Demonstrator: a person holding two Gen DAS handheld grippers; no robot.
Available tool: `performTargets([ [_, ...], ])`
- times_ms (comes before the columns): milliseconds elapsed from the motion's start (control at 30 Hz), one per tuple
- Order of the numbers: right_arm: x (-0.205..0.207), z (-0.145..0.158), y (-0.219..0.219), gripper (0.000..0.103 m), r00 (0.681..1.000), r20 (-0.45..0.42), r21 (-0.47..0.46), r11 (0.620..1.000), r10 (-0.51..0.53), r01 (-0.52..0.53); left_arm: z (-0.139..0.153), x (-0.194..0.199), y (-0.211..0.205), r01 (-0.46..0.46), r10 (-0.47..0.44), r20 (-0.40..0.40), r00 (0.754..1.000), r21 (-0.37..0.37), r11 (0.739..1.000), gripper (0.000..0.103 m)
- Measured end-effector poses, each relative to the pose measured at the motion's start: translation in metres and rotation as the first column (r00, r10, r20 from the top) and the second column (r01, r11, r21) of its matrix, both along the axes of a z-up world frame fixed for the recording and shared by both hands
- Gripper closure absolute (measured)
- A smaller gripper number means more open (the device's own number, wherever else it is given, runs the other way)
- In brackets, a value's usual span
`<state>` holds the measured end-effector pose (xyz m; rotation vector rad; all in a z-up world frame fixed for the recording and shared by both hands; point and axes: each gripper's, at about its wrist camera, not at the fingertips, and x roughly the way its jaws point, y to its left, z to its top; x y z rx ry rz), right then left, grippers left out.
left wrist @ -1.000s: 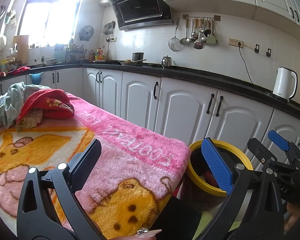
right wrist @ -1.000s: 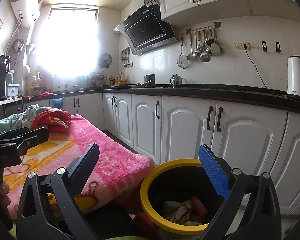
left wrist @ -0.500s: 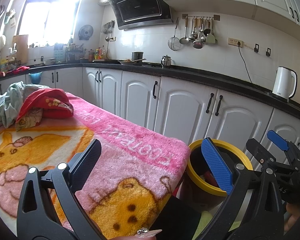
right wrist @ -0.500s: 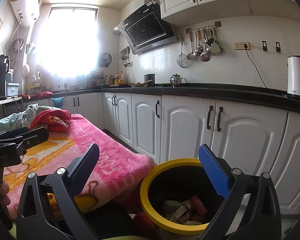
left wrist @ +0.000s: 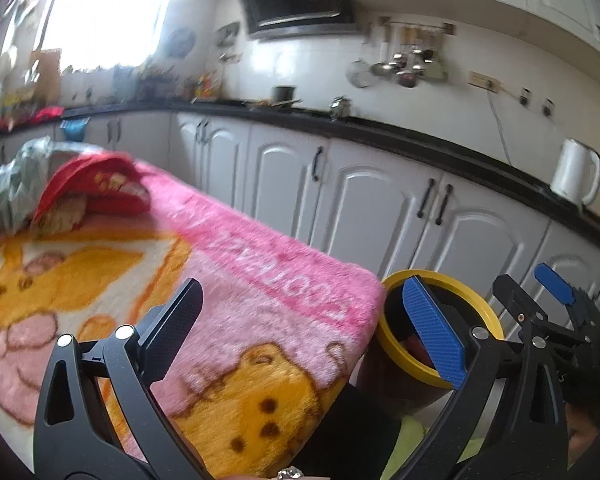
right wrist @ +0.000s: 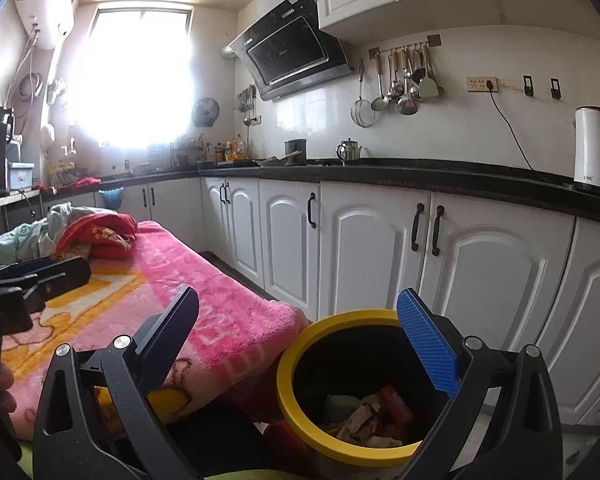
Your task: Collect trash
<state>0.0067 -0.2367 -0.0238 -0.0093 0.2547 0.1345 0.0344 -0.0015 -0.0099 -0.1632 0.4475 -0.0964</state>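
A dark trash bin with a yellow rim (right wrist: pixel 300 364) stands on the floor beside the blanket-covered table; it holds crumpled wrappers and scraps (right wrist: pixel 370 420). It also shows in the left wrist view (left wrist: pixel 392 344). My right gripper (right wrist: pixel 300 336) is open and empty, held just above and in front of the bin. My left gripper (left wrist: pixel 308 324) is open and empty, over the near right corner of the pink and yellow blanket (left wrist: pixel 240 280). The right gripper shows at the right edge of the left wrist view (left wrist: pixel 540 292).
A heap of red and pale clothes (right wrist: pixel 96 236) lies at the far end of the blanket. White cabinets (right wrist: pixel 380 248) under a black counter run along the right, with a white kettle (right wrist: pixel 594 152) on it. A narrow floor aisle separates table and cabinets.
The left wrist view has become blurred and its scene sits slightly lower and tilted, so my left gripper has moved a little. The right gripper has stayed still. Both stay open.
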Motion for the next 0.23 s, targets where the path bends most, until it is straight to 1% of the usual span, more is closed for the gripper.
performTargets([
  [33,0.002,0.003,0.005,0.006,1.0,-0.005,-0.004,1.0,0.008,-0.008,0.001,0.001,0.01,-0.022,0.022,-0.017,1.0,-0.018,1.0,0.011],
  [67,0.006,0.006,0.013,0.006,1.0,-0.011,-0.015,1.0,0.017,-0.017,0.002,0.002,0.028,-0.065,0.064,-0.04,0.997,-0.038,0.997,0.011],
  [133,0.012,0.013,0.038,0.006,0.998,-0.02,-0.05,0.997,0.061,-0.061,0.004,0.001,0.07,-0.157,0.15,-0.079,0.985,-0.079,0.985,0.011],
  [167,0.017,0.017,0.059,0.006,0.992,-0.039,-0.056,0.991,0.119,-0.121,0.006,-0.002,0.1,-0.228,0.22,-0.095,0.971,-0.084,0.97,0.011],
  [200,0.021,0.02,0.076,0.006,0.985,-0.053,-0.05,0.984,0.166,-0.169,0.008,-0.006,0.122,-0.283,0.275,-0.101,0.956,-0.077,0.956,0.011],
  [233,0.027,0.023,0.108,0.006,0.967,-0.078,-0.043,0.968,0.244,-0.248,0.009,-0.013,0.159,-0.386,0.38,-0.111,0.919,-0.041,0.922,0.011],
])
